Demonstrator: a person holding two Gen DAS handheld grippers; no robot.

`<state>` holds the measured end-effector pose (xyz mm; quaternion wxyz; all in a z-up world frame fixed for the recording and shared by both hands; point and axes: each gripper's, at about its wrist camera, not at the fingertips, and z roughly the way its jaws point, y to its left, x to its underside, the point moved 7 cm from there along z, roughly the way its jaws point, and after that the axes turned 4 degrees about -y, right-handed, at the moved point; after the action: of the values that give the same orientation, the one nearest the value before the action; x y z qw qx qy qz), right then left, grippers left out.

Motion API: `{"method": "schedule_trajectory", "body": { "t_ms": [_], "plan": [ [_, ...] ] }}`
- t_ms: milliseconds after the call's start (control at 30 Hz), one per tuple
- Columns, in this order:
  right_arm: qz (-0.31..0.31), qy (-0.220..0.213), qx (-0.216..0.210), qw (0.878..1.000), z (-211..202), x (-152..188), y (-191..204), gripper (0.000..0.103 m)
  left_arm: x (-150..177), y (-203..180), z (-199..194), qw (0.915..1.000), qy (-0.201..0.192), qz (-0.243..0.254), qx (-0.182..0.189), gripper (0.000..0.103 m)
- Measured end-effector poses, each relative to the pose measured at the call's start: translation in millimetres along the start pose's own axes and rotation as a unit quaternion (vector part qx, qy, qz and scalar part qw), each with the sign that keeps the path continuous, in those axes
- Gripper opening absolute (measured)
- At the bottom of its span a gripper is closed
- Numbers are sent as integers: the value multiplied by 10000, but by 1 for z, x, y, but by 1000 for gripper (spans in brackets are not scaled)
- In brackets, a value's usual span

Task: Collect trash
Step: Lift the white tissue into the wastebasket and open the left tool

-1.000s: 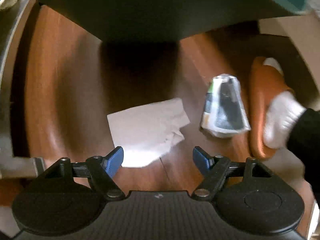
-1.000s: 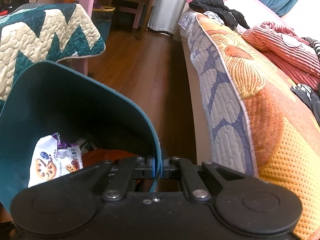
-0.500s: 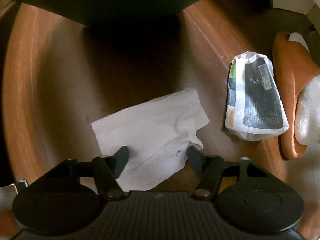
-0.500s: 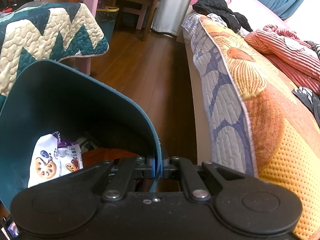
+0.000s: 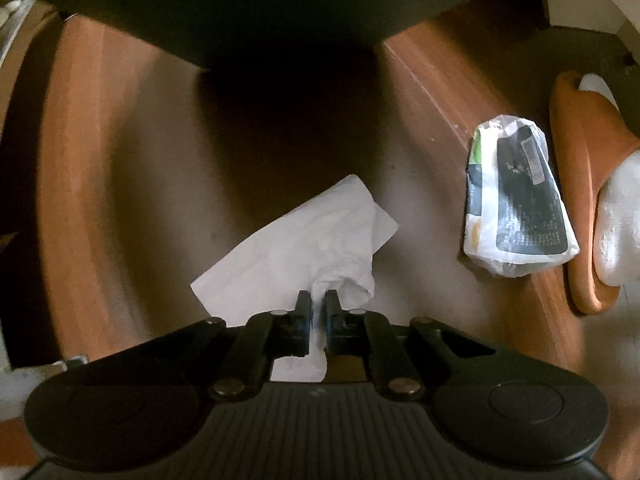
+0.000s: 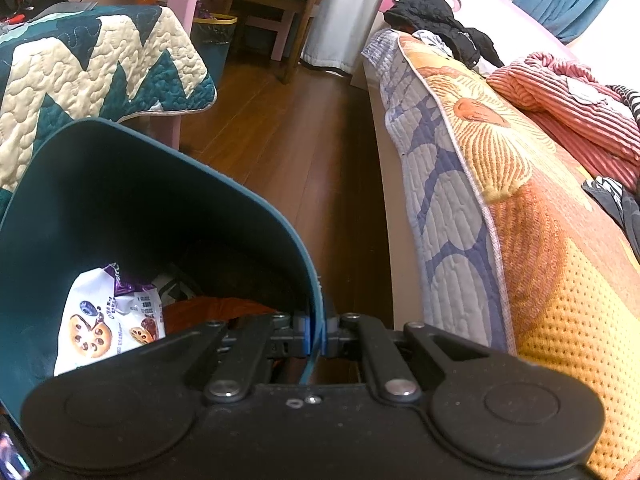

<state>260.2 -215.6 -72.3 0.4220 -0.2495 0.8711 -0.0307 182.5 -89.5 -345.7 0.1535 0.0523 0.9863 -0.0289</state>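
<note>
Pinching the white tissue [image 5: 304, 248], left gripper [image 5: 318, 304] grips its near edge.

My left view was dim, a heavy shadow darkening the floor [image 5: 120, 168], edges smeared; right view brighter, fisheye-bowed.

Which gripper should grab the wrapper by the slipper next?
Left, after binning its tissue. The left gripper is beside the wrapper; the right gripper is clamped on the bin rim.
</note>
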Motion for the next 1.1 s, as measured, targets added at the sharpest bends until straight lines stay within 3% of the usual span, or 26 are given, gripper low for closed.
{"method": "schedule_trajectory", "body": {
  "t_ms": [267, 600, 833, 1100],
  "plan": [
    [26, -6, 18, 10000, 0, -1, 0, 5, 5, 7, -61, 9996, -149, -110, 209, 6],
    [-8, -25, 37, 10000, -1, -1, 2, 5, -13, 9, -191, 9944, -943, -300, 362, 6],
    [-36, -43, 18, 10000, -2, -1, 3, 5, -37, 7, -285, 9776, -1959, -471, 614, 6],
    [-18, -41, 23, 10000, -2, 0, 2, 5, -105, 8, -321, 9608, -2644, -601, 584, 6]
  ]
}}
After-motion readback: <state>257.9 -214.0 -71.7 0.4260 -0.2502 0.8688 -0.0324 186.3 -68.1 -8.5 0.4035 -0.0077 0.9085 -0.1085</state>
